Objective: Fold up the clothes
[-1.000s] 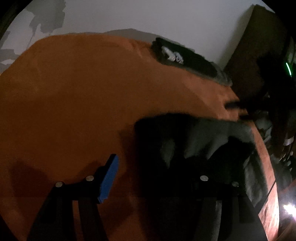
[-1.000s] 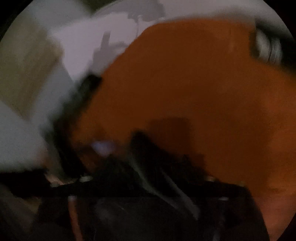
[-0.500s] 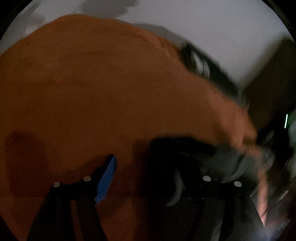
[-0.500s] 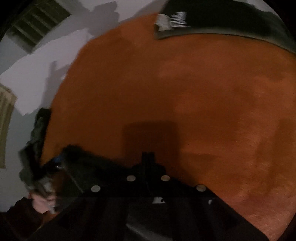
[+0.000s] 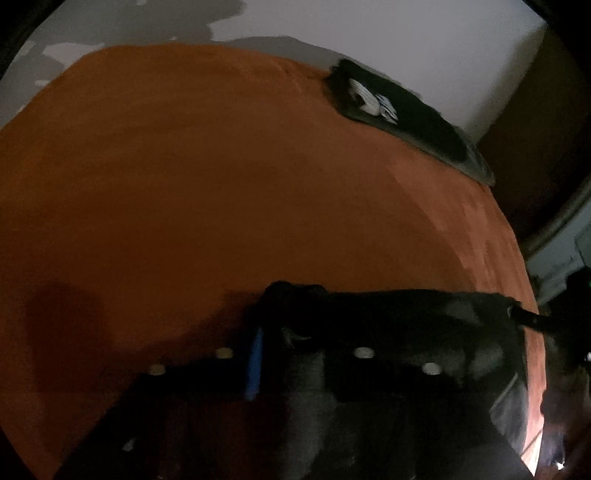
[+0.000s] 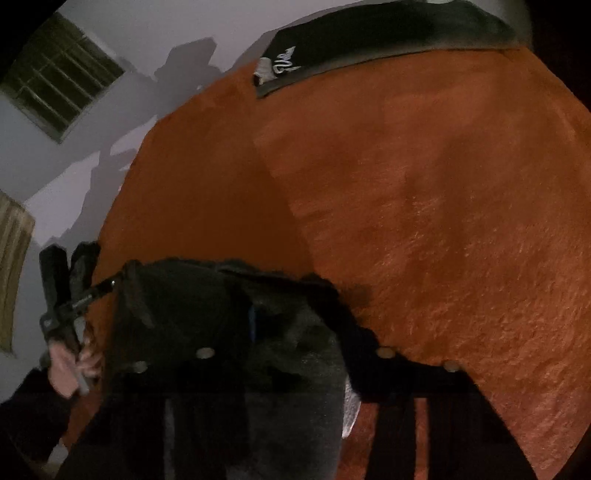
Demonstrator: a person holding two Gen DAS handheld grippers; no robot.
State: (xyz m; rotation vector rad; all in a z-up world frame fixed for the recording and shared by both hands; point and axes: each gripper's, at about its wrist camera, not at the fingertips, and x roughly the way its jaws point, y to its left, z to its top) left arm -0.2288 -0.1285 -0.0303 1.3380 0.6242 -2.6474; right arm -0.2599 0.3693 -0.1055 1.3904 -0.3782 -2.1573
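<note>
1. Now, the setting: an orange blanket [image 5: 221, 184] fills most of both wrist views under dim light, and a pale wall [image 5: 369, 29] stands behind it. The right wrist view also shows a barred window [image 6: 62, 74] at its upper left.
2. Task item: the dark garment [image 5: 406, 325] lies along the near edge of the blanket. Its top hem runs fairly straight from one of my tools to the other.
3. Left tool [image 5: 295, 347]: the jaws have just been closing and now stand narrow, with a bunched corner of the dark garment between them. The blue pad [image 5: 255, 365] sits right against the cloth. From the right wrist view, the fingertips meet on the garment's corner, with my left hand [image 6: 66, 365] wrapped round the handle below. I read this as a grip on the garment.
4. Right tool [image 6: 299, 332]: the jaws have just been opening and stand partly apart. Grey-black cloth fills the gap and drapes over the fingers, hiding most of the blue pad [image 6: 252, 321]. I cannot tell whether the pads press on it.
5. Other item: a folded dark garment [image 5: 406, 118] with white lettering lies flat at the far edge of the blanket, well apart from both tools.
6. The near part of the picture is very dark, so the fabric folds there are hard to separate.
</note>
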